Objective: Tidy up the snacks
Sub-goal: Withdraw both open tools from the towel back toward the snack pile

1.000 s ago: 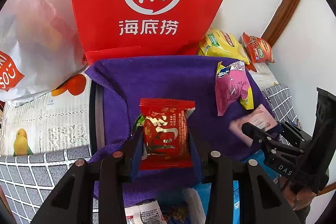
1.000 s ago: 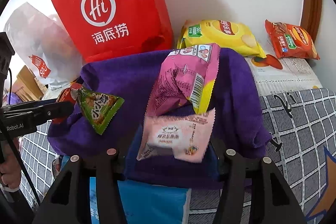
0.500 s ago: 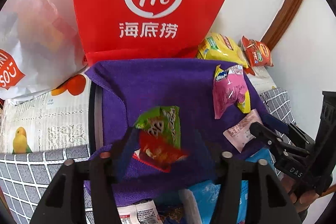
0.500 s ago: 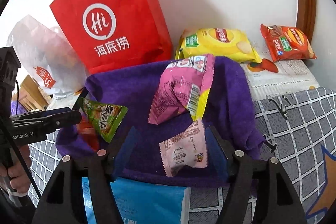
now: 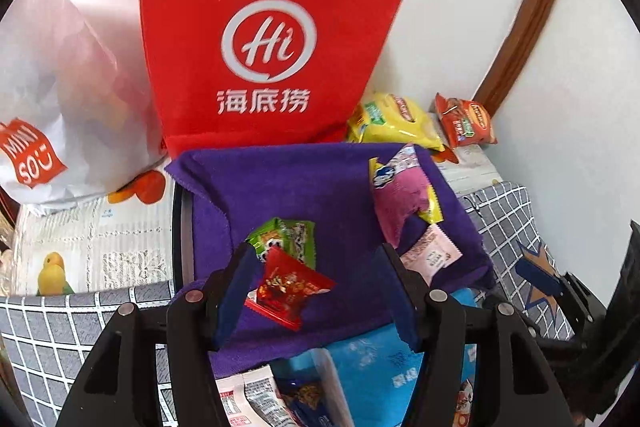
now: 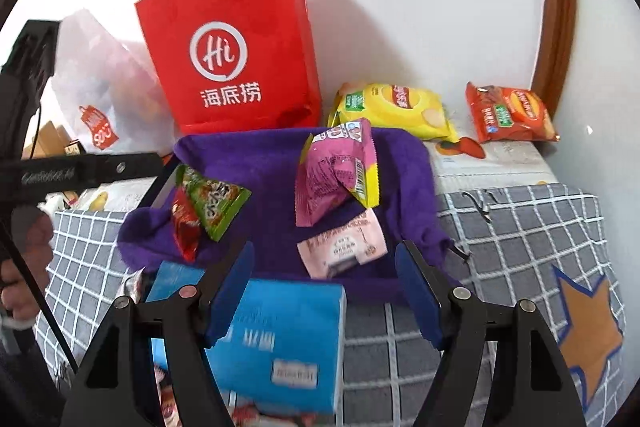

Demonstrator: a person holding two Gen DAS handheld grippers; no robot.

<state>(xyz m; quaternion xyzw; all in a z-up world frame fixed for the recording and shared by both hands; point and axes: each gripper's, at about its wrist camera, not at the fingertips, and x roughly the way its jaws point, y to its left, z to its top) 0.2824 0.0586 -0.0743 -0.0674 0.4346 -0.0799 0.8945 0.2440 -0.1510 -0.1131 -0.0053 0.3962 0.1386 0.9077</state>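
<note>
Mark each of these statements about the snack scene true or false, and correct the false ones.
1. The red snack packet lies on the purple cloth between the open jaws of the left tool. True; those jaws have just been opening.
2. The right tool is clamped on the pale pink packet. False: its jaws stand open, having just been opening, and the packet lies loose on the cloth.
3. The yellow chip bag sits on the purple cloth. False: it lies behind the cloth, against the wall.
4. The green packet touches the red snack packet. True.
5. The red paper bag lies flat. False: it stands upright behind the cloth.
</note>
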